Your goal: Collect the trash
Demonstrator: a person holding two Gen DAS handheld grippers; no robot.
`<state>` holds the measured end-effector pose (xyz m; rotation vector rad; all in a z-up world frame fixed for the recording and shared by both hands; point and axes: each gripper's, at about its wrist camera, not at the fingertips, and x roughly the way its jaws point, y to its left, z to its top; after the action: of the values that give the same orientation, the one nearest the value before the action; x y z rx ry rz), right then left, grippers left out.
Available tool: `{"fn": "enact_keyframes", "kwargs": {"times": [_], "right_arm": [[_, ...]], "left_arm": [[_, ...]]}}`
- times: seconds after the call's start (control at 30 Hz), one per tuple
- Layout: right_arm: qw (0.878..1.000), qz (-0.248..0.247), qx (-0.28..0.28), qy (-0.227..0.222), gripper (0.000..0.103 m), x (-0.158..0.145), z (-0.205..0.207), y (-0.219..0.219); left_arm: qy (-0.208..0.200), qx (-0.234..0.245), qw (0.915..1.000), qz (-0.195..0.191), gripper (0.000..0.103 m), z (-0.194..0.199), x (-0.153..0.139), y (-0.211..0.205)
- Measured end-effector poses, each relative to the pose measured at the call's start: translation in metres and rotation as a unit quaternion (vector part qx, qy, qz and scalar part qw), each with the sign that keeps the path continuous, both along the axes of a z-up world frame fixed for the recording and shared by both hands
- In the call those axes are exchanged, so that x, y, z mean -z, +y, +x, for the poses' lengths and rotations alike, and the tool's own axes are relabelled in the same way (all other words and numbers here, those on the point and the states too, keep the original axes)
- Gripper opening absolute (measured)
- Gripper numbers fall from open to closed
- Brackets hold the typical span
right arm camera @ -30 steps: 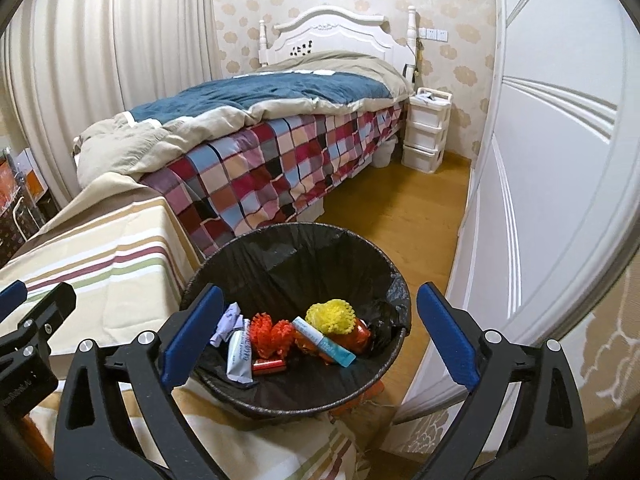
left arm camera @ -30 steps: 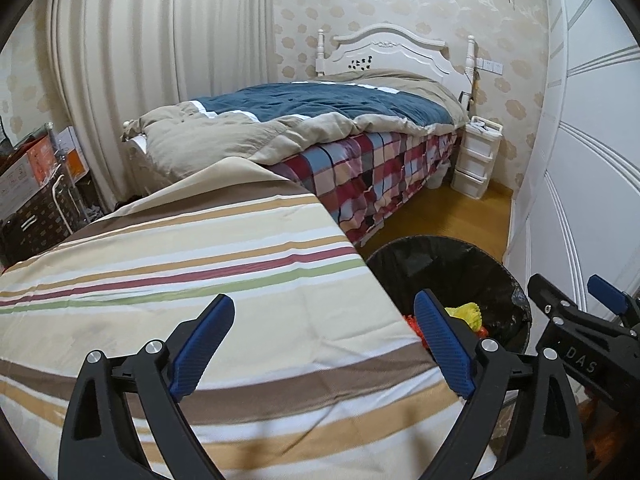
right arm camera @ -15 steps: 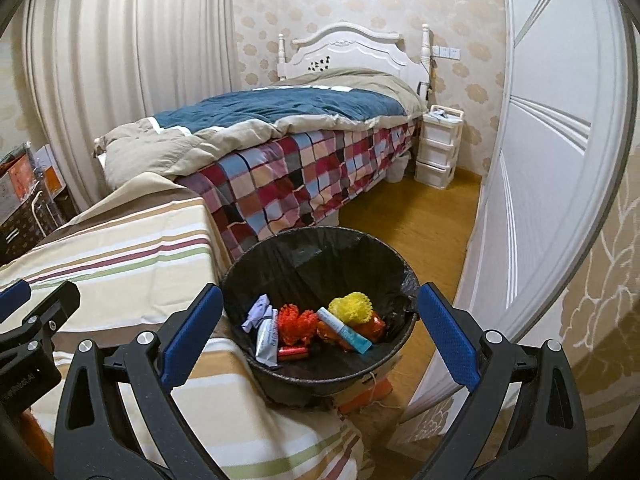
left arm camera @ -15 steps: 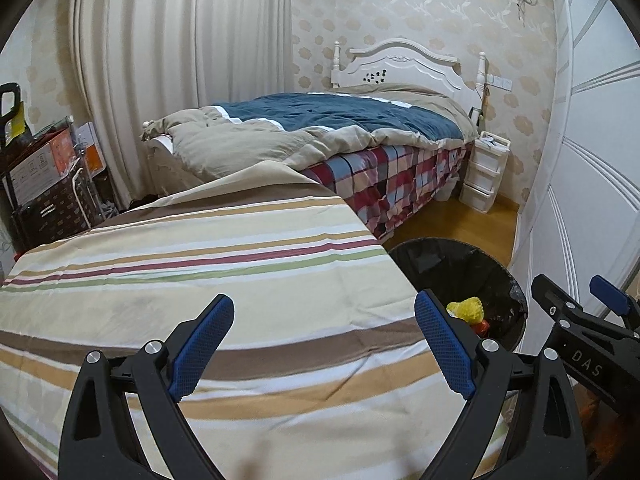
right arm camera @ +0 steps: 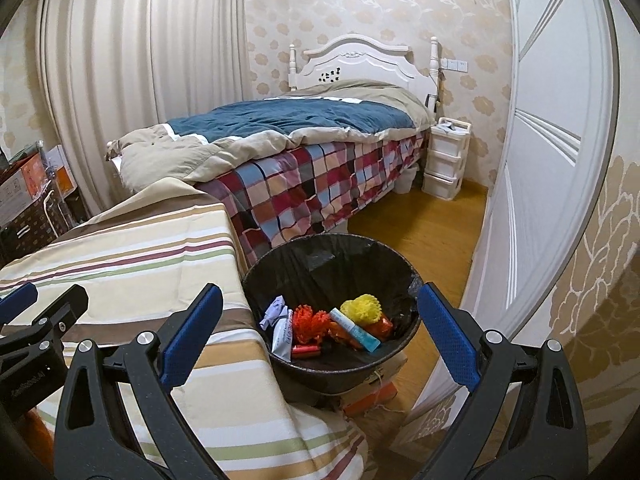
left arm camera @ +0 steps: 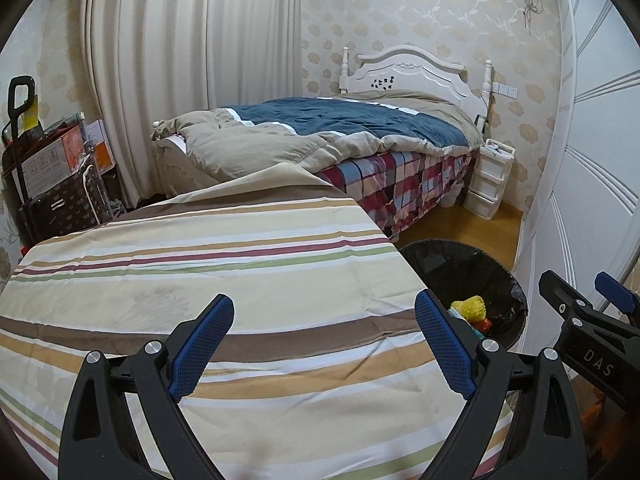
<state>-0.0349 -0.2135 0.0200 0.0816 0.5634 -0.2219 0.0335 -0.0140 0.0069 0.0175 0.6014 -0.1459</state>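
Observation:
A black-lined trash bin (right arm camera: 384, 256) stands on the floor beside the striped tablecloth (left arm camera: 208, 276). It holds several pieces of trash: a yellow puff (right arm camera: 360, 307), an orange puff (right arm camera: 308, 320), a white and blue tube (right arm camera: 354, 329), a white wrapper (right arm camera: 282, 330). My right gripper (right arm camera: 319, 334) is open and empty, above and in front of the bin. My left gripper (left arm camera: 324, 344) is open and empty over the striped cloth, with the bin (left arm camera: 496, 276) to its right. No trash shows on the cloth.
A bed (right arm camera: 312, 160) with a plaid cover and a blue quilt stands behind. A white drawer unit (right arm camera: 444, 160) is by the headboard. White wardrobe doors (right arm camera: 552, 140) run along the right. Boxes and a cart (left arm camera: 44, 184) stand at the left. An orange box (right arm camera: 370, 398) lies under the bin.
Both grippers have drawn back and risen, so the bin looks smaller and farther. Both stayed open and empty. The trash in the bin has not moved.

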Motion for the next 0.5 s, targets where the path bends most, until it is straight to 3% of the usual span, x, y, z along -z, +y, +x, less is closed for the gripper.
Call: {"fn": "enact_keyframes", "kwargs": {"times": [0.5], "right_arm": [[1.0, -0.001, 0.0, 0.001, 0.095, -0.0023, -0.0062, 0.0044]], "left_arm": [[0.0, 0.0, 1.0, -0.001, 0.091, -0.0013, -0.0003, 0.0004]]}}
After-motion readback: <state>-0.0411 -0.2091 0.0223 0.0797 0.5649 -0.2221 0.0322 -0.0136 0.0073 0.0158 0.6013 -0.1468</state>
